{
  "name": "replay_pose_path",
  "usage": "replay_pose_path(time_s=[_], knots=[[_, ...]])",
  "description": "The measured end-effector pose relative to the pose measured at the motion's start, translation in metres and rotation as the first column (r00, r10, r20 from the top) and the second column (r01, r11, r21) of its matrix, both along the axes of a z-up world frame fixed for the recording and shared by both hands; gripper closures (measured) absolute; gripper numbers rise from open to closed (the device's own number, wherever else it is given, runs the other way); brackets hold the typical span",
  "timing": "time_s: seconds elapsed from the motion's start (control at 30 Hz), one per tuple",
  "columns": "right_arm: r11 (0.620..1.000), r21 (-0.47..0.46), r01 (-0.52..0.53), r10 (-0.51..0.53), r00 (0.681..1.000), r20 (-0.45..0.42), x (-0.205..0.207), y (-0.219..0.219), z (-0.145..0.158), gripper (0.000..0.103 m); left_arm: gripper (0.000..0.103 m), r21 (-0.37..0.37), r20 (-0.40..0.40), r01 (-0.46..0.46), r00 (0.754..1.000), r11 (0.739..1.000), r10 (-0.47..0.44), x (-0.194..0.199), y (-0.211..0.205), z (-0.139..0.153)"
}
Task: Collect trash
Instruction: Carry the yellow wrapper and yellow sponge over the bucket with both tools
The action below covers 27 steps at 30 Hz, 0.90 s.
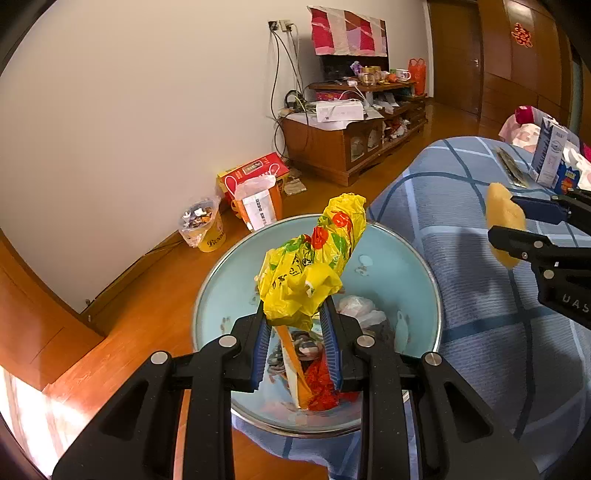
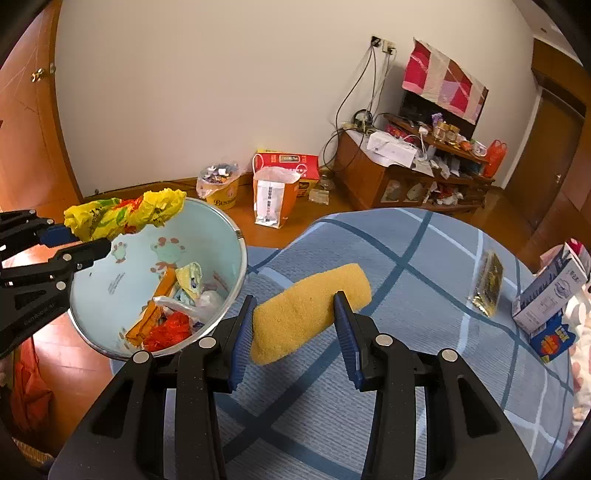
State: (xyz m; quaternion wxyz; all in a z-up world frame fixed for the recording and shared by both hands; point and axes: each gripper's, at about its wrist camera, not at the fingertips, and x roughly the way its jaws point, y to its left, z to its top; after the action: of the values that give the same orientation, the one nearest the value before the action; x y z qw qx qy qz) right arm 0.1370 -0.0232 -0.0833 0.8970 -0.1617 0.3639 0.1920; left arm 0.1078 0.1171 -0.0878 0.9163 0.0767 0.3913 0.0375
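A bed (image 2: 424, 295) covered with a blue sheet crossed by darker and paler stripes is seen filling the lower right of both views, with an orange-brown wooden floor (image 1: 140, 295) beside it. A pale blue trash bin (image 1: 399, 266), printed inside with small cartoon shapes, is set against the edge of the bed; crumpled wrappers in red, orange and white are gathered at its bottom. A crumpled yellow plastic bag (image 1: 310, 273) with red and green print is held between the fingers of the left gripper (image 1: 295, 317), directly above the open bin. A yellow sponge (image 2: 310, 310) is clamped between the blue-padded fingers of the right gripper (image 2: 295, 321), above the sheet and just beside the bin's rim. Further along the bed, a flat dark and gold packet (image 2: 487, 284) is laid on the sheet, and a white and blue carton (image 2: 546, 295) is seen near the far right edge. A plain white wall is seen behind, with cables hanging from a socket. A low wooden cabinet (image 1: 332, 147), cluttered with boxes and jars, is placed against the wall, with a red and white patterned cloth (image 1: 347, 33) draped above it. On the floor by the wall, a red box (image 2: 291, 166), an orange and white paper bag (image 2: 273, 203) and a yellow bucket (image 2: 221, 192) lined with clear plastic are set close together.
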Motion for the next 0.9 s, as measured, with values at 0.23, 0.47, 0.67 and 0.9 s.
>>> replay_pose_path(time_s=[0.23,0.47,0.67,0.9], knots=[[1.0,-0.004,-0.014,0.014,1.0,-0.001,0.0,0.008,-0.003,0.06,0.077,0.008,-0.002,-0.013,1.0,1.0,0.013,-0.003,0.006,-0.001],[1.0,-0.007,-0.029,0.029,1.0,-0.003,0.002,0.014,-0.004,0.06,0.077,0.014,-0.007,-0.028,1.0,1.0,0.028,-0.003,0.013,-0.004],[0.999,-0.011,-0.04,0.04,0.999,-0.004,0.002,0.02,-0.005,0.06,0.077,0.016,-0.006,-0.036,0.999,0.999,0.037,-0.004,0.018,-0.005],[0.998,-0.012,-0.054,0.054,0.999,-0.003,0.003,0.026,-0.004,0.06,0.077,0.028,-0.008,-0.056,0.998,0.998,0.056,-0.001,0.021,-0.008]])
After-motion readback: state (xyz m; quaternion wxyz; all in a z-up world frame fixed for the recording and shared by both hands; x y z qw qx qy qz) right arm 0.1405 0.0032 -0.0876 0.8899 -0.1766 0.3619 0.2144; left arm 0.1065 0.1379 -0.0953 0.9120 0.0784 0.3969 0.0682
